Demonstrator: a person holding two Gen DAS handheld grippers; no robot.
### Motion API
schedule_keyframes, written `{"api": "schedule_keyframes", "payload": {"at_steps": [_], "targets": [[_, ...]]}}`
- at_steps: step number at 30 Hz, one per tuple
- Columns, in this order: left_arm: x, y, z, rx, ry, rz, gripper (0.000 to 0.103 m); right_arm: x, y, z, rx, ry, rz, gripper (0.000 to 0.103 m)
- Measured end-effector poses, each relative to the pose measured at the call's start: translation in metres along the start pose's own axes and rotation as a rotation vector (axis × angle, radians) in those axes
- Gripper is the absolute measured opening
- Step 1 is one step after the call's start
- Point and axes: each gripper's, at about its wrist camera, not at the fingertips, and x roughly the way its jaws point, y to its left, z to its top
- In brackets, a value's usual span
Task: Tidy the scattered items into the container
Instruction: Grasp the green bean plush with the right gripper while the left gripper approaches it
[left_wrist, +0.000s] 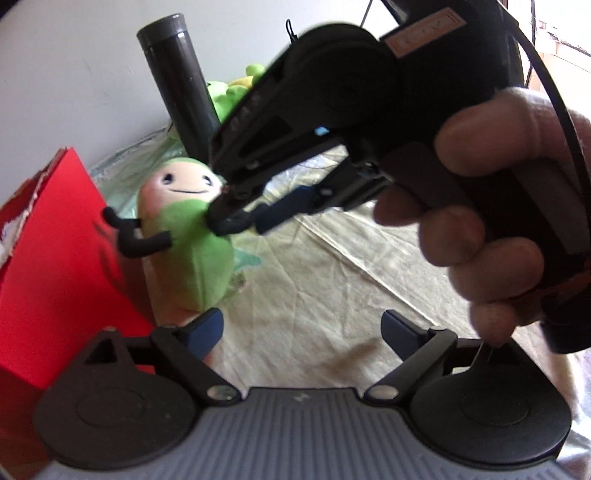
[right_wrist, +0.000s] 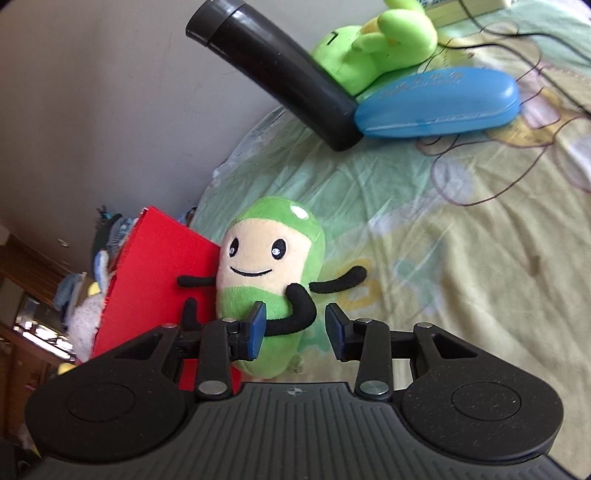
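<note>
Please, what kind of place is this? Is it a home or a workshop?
Most likely a home, probably a bedroom: the surface is a wrinkled bedsheet with a pastel cartoon print, and on it lie plush toys, a smiling green plush and a second green plush, beside a blue glasses case.

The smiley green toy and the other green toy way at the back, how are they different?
The smiley green toy stands upright against the red box; the back green toy lies flat on the bedsheet.
The smiley toy has thin black arms; the back toy has none that show.
The smiley toy sits right at the right gripper; the back toy lies behind the black bottle.
Both are soft and green.
</note>
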Motion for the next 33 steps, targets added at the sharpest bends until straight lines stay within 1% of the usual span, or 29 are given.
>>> {"api": "schedule_keyframes", "payload": {"at_steps": [2, 5, 8, 9, 10, 12, 16, 17, 20, 22, 23, 24, 25, 27, 30, 32, 33], "targets": [[0.0, 0.001, 0.0, -0.001, 0.003, -0.004, 0.096, 0.0, 0.003, 0.0, -0.002, 0.002, 0.027, 0.026], [0.0, 0.002, 0.0, -0.01, 0.004, -0.016, 0.097, -0.004, 0.005, -0.001, -0.018, 0.004, 0.025, 0.021], [-0.004, 0.005, -0.001, -0.023, 0.0, -0.034, 0.097, -0.014, 0.004, -0.003, -0.023, 0.007, 0.013, 0.019], [-0.006, 0.006, -0.001, -0.029, -0.005, -0.04, 0.097, -0.018, 0.003, -0.004, -0.021, 0.005, 0.01, 0.014], [-0.009, 0.008, -0.001, -0.036, -0.012, -0.048, 0.097, -0.024, 0.001, -0.005, -0.016, 0.003, 0.013, 0.014], [-0.016, 0.009, -0.001, -0.044, -0.031, -0.06, 0.097, -0.035, 0.0, -0.007, -0.014, -0.001, 0.012, 0.01], [-0.026, 0.008, 0.004, -0.049, -0.059, -0.073, 0.097, -0.054, -0.001, -0.015, -0.029, -0.002, -0.016, 0.005], [-0.028, 0.007, 0.005, -0.052, -0.069, -0.079, 0.097, -0.06, -0.001, -0.017, -0.022, -0.008, -0.014, 0.0], [-0.037, 0.008, 0.005, -0.054, -0.102, -0.089, 0.098, -0.078, -0.001, -0.022, -0.008, -0.037, -0.013, 0.0], [-0.038, 0.006, 0.005, -0.053, -0.108, -0.087, 0.099, -0.088, 0.0, -0.026, -0.021, -0.044, -0.039, 0.0], [-0.038, 0.006, 0.005, -0.056, -0.108, -0.089, 0.099, -0.091, -0.001, -0.028, -0.026, -0.047, -0.048, 0.0], [-0.038, 0.006, 0.005, -0.059, -0.108, -0.093, 0.099, -0.092, -0.002, -0.029, -0.022, -0.05, -0.048, 0.006], [-0.038, 0.006, 0.004, -0.062, -0.107, -0.096, 0.099, -0.092, -0.004, -0.029, -0.008, -0.052, -0.041, 0.008], [-0.038, 0.004, 0.003, -0.061, -0.098, -0.1, 0.1, -0.087, -0.007, -0.027, 0.02, -0.064, -0.011, 0.02], [-0.036, 0.001, 0.0, -0.047, -0.08, -0.103, 0.1, -0.071, -0.005, -0.021, 0.018, -0.077, 0.017, 0.03], [-0.035, -0.002, -0.002, -0.031, -0.072, -0.098, 0.1, -0.055, -0.004, -0.017, 0.005, -0.06, 0.004, 0.033], [-0.034, -0.002, -0.003, -0.025, -0.071, -0.093, 0.1, -0.047, -0.005, -0.015, -0.002, -0.049, -0.002, 0.033]]}}
